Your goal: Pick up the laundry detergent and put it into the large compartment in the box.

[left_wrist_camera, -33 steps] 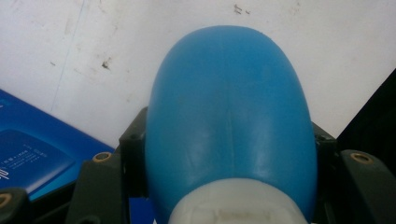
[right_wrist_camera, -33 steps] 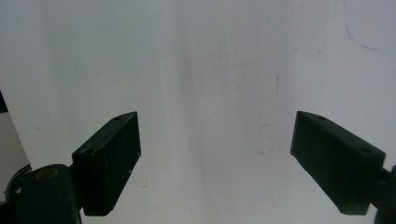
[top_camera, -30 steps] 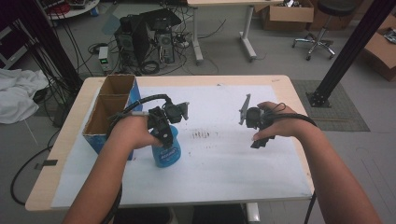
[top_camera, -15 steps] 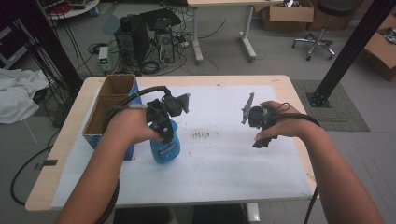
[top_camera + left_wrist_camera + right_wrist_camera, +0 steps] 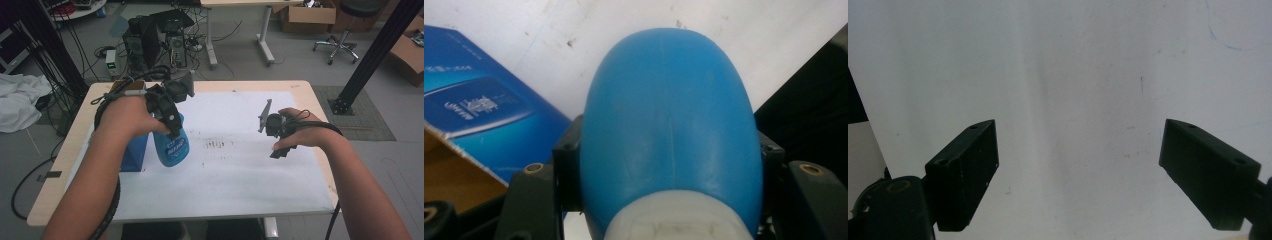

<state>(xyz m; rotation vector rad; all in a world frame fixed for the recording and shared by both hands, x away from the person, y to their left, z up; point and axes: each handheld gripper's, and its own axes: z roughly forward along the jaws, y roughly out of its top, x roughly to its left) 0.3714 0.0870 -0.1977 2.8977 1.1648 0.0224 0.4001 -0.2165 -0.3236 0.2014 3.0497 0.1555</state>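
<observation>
While the left gripper (image 5: 172, 122) clamps the blue bottle (image 5: 171, 145) by its neck, clear of the white sheet (image 5: 240, 165), the right gripper (image 5: 1080, 170) hangs open and empty, well apart. Judging by the cardboard box (image 5: 134, 152) just beside the bottle, the carry-and-place step is in hand; next comes lowering it upright.

Blue bottle (image 5: 171, 144) clamped in the left claw (image 5: 172, 125), seen from above and along the jaws.

The bottle is rounded, smooth blue plastic with a pale printed label on its side and a white collar (image 5: 674, 220) at the neck. It hangs below the claw, neck uppermost between the two black jaws, which press its shoulders from either side; the body bulges outward beyond them. In the left gripper view a faint mould seam runs down the middle of the body (image 5: 671, 125). Its base points down toward the white table cover.
</observation>
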